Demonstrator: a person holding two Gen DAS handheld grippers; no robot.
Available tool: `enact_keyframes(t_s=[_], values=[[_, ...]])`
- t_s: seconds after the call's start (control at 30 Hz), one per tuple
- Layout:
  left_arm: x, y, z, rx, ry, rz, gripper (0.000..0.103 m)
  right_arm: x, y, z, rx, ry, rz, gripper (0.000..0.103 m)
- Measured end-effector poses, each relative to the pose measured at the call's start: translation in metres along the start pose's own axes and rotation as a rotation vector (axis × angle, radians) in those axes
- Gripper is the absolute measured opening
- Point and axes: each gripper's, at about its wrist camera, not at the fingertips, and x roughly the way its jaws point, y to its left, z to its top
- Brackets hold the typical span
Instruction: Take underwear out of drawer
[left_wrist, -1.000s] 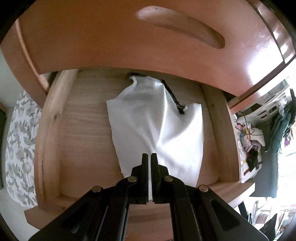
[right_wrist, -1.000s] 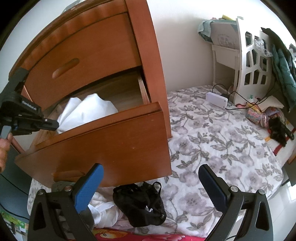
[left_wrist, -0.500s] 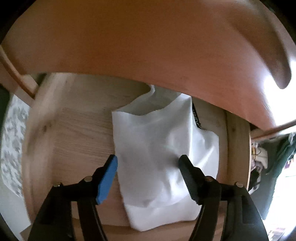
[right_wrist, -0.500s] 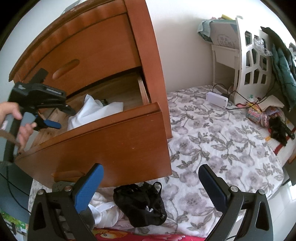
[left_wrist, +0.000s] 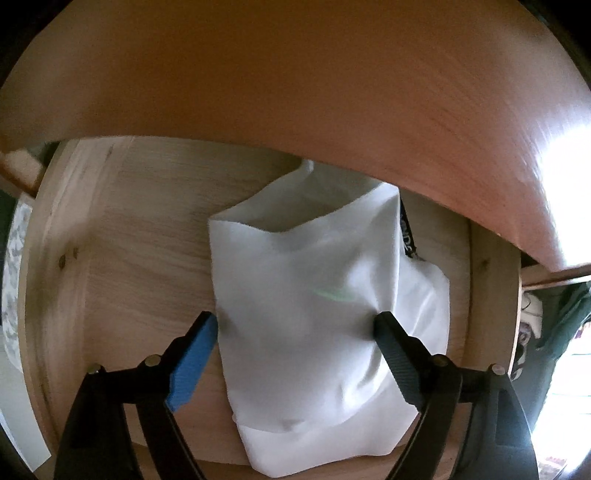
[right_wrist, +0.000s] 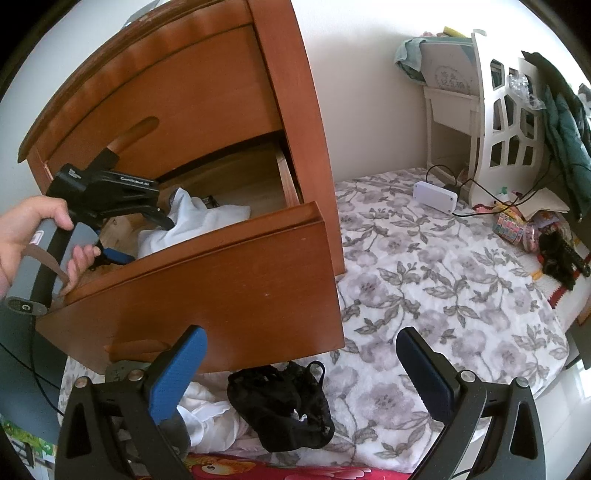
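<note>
The left tongs (left_wrist: 295, 321) point down into the open drawer (left_wrist: 122, 236), and their jaws have just been opening; they now stand wide, with the white underwear (left_wrist: 314, 314) between the two fingers. The blue finger (left_wrist: 192, 354) is just beside the cloth's left edge, and the black finger (left_wrist: 399, 354) lies at its right fold, but the pads do not press it. The underwear lies on the drawer floor, reaching back under the closed upper drawer front (left_wrist: 295, 85). The right tongs (right_wrist: 301, 369) are wide and hold nothing, over the flowered bed (right_wrist: 424, 288). Just below them lies a black garment (right_wrist: 280, 402), beside white cloth (right_wrist: 210, 417).
</note>
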Motion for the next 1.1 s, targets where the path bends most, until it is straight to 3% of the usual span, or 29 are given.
enact_keyframes(t_s=[0.1, 0.4, 0.67, 1.1], values=[[0.008, -0.01, 0.003, 0.007, 0.021, -0.003, 0.089, 0.0, 0.0, 0.0, 0.001, 0.0, 0.001, 0.103], [0.013, -0.036, 0.015, 0.072, 0.038, 0.092, 0.091, 0.0, 0.0, 0.0, 0.001, 0.001, 0.001, 0.103], [0.024, -0.083, 0.005, 0.105, 0.027, 0.139, 0.09, 0.0, 0.0, 0.0, 0.001, 0.0, 0.002, 0.103], [0.009, -0.113, -0.027, 0.18, -0.007, 0.117, 0.058, -0.001, 0.0, 0.0, 0.002, -0.001, 0.001, 0.103]])
